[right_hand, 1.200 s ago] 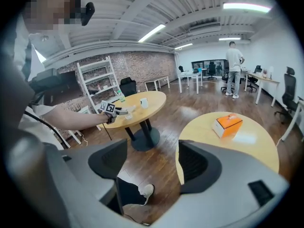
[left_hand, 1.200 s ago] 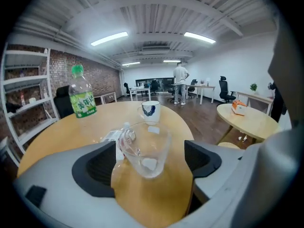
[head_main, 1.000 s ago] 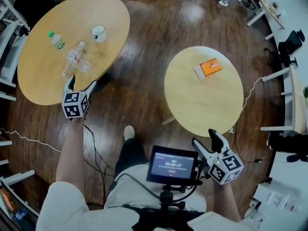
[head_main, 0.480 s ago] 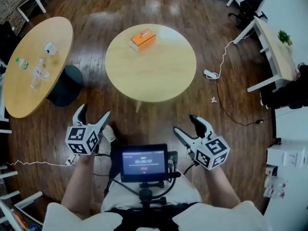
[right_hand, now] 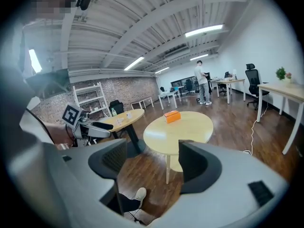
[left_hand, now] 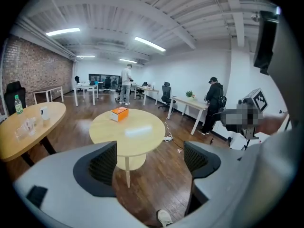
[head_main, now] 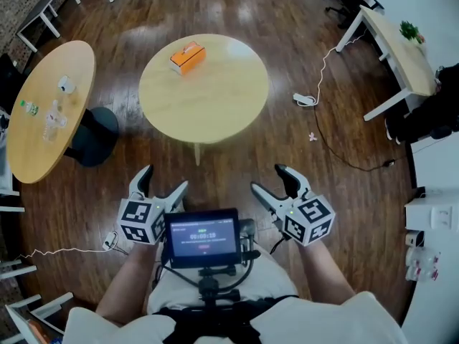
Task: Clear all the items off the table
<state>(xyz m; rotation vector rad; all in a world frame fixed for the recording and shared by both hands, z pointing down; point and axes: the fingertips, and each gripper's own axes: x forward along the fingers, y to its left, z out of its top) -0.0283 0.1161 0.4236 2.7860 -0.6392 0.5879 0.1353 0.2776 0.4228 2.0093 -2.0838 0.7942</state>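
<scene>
An orange box (head_main: pixel 187 56) lies at the far side of the round wooden table (head_main: pixel 208 99) straight ahead; it also shows as the orange box (left_hand: pixel 119 114) and the orange box (right_hand: pixel 171 116). On the oval table (head_main: pixel 43 142) at the left stand clear bottles (head_main: pixel 51 117), a green-capped bottle (head_main: pixel 29 107) and a white cup (head_main: pixel 65 84). My left gripper (head_main: pixel 164 178) hangs over the floor short of the round table, its jaws closing with nothing between them. My right gripper (head_main: pixel 268 179) is level with it, jaws apart and empty.
A monitor (head_main: pixel 203 236) sits on a rig between my grippers. A dark stool (head_main: pixel 97 131) stands by the oval table. A white cable (head_main: pixel 305 100) trails across the wood floor toward a desk (head_main: pixel 398 56) at the right. People stand at the far desks.
The view has swung from the oval table with bottles to the round table. My left gripper has pulled back from the oval table's edge, and both grippers now sit close to my body.
</scene>
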